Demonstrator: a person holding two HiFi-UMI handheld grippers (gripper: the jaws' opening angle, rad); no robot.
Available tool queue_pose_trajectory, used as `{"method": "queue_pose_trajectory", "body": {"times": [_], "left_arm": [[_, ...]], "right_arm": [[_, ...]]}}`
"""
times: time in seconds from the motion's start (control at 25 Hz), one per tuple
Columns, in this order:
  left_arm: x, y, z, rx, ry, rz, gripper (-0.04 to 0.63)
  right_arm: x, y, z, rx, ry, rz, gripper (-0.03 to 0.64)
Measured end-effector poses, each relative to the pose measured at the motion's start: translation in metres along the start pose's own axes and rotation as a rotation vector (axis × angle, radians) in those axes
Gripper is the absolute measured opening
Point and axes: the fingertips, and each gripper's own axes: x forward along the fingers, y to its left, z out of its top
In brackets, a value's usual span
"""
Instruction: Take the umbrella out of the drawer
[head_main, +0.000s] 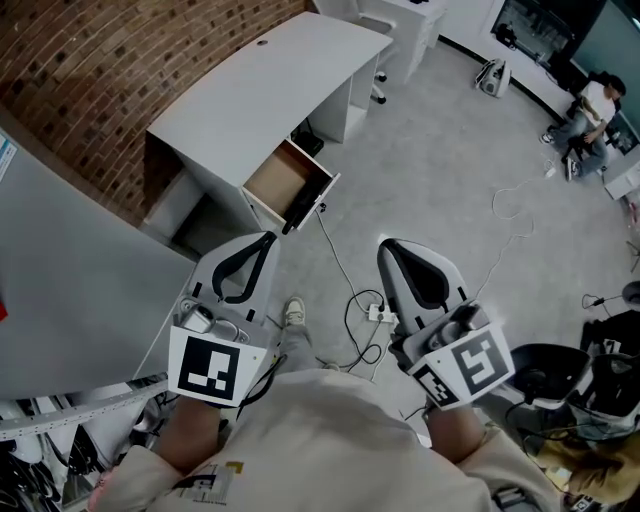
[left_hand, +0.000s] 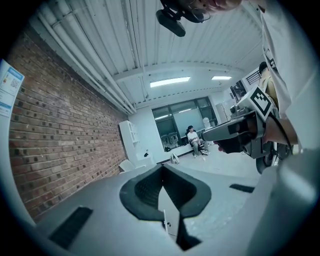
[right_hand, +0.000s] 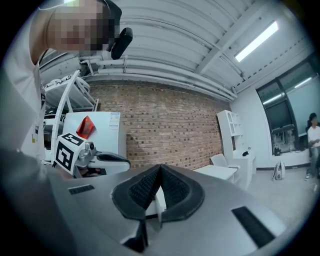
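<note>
A white desk (head_main: 262, 80) stands by the brick wall, and its drawer (head_main: 291, 182) is pulled open toward me, showing a bare wooden inside. No umbrella shows in any view. My left gripper (head_main: 268, 238) is held level just short of the drawer front, its jaws shut (left_hand: 162, 171) with nothing between them. My right gripper (head_main: 386, 246) is beside it to the right, over the floor, also shut (right_hand: 160, 168) and empty. Each gripper view shows the other gripper alongside: the right gripper (left_hand: 235, 132) and the left gripper (right_hand: 106, 161).
A power strip (head_main: 381, 314) and cables lie on the floor below the grippers. A grey panel (head_main: 70, 270) stands at the left. A black chair base (head_main: 545, 370) is at the right. A seated person (head_main: 590, 108) is far away at the top right.
</note>
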Motion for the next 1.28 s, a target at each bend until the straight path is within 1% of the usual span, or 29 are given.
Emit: {"method": "queue_pose_trajectory", "body": {"times": [0.16,0.24,0.6,1.0,1.28], "left_arm": [[0.022,0.023,-0.013,-0.013,0.014,-0.036,0.008],[0.033,0.036,-0.018,-0.006,0.017,-0.051,0.008],[0.082,0.096,-0.034,-0.011,0.016,-0.086,0.008],[0.107,0.155,-0.052,-0.006,0.006,-0.107,0.008],[0.119,0.175,-0.062,0.011,0.014,-0.122,0.008]], "right_arm": [[0.033,-0.011,-0.002,0.007,0.011,-0.012,0.006],[0.049,-0.016,-0.001,0.007,0.016,-0.017,0.008],[0.119,-0.042,0.004,0.012,0.019,-0.057,0.006],[0.188,-0.051,0.001,0.005,0.038,-0.079,0.008],[0.21,-0.059,-0.001,0.014,0.04,-0.102,0.008]]}}
